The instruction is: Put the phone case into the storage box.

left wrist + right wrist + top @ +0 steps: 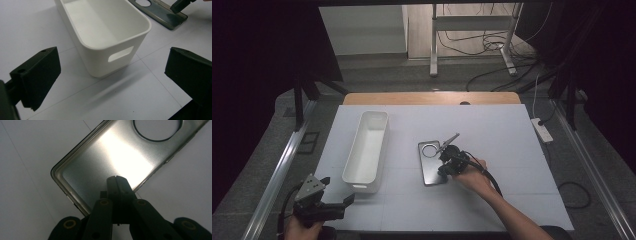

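A dark, see-through phone case [430, 172] with a round camera hole lies flat on the white table top [492, 135], right of centre. My right gripper [445, 161] is over the case's near right part with its jaws shut together. In the right gripper view the closed tips [116, 180] sit over the inside of the case [105, 157], and the gripper body hides a corner of the case. Whether the tips touch the case I cannot tell. My left gripper [337, 192] stands open at the table's near left corner. Nothing is between its pads [40, 75].
A long white bin [384, 140] stands empty left of the case, its handled end [100, 65] just ahead of my left gripper. A power strip [542, 129] lies off the table's right side. Metal rails run along both sides, and a wooden edge [432, 98] borders the far side.
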Motion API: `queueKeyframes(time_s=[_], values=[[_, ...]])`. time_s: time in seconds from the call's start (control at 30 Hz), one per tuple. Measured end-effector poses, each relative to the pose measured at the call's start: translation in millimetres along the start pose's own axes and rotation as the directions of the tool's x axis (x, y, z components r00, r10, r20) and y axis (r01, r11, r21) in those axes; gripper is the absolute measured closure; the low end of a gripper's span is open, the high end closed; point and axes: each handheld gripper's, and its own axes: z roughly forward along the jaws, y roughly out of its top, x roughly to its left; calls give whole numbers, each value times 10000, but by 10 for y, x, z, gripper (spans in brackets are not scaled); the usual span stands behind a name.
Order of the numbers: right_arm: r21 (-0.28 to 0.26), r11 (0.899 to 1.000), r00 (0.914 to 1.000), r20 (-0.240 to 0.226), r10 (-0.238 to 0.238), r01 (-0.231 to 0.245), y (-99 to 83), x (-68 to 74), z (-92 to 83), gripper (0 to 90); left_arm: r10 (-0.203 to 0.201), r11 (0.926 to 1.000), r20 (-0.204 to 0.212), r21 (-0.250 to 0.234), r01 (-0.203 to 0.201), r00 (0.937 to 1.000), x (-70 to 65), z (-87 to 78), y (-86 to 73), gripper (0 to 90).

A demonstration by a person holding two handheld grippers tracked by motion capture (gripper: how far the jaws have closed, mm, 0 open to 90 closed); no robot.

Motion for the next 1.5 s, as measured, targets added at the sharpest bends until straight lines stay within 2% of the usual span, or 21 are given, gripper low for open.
queueKeyframes(time_s=[0.13,0.33,0.5,1.07,1.23,1.27,1.4,1.5], values=[[71,10000,9997,253,-64,62,-14,-48,-9,898,-7,10000,2,-5,7,10000,1,0,0,11],[169,9998,9988,483,103,-111,-40,-130,-12,898,2,10000,12,8,-2,10000,-1,2,1,11],[95,9998,9984,536,174,-179,-56,-195,-24,898,9,10000,3,1,-9,10000,1,2,1,11],[-220,9956,9936,654,921,-908,-134,-448,-77,898,10,10000,16,6,-10,10000,1,4,3,11],[-199,9944,9923,653,1052,-1041,-140,-439,-83,897,20,10000,20,23,-20,10000,0,6,5,12],[-241,9948,9936,525,1001,-990,-144,-431,-88,896,21,10000,23,21,-21,10000,-1,7,6,12],[-580,9938,9950,247,967,-952,-135,-407,-145,856,22,10000,20,18,-22,10000,-1,7,5,12],[-775,9936,9959,293,852,-827,-130,-394,-204,807,28,10000,22,25,-28,10000,-1,9,6,13]])
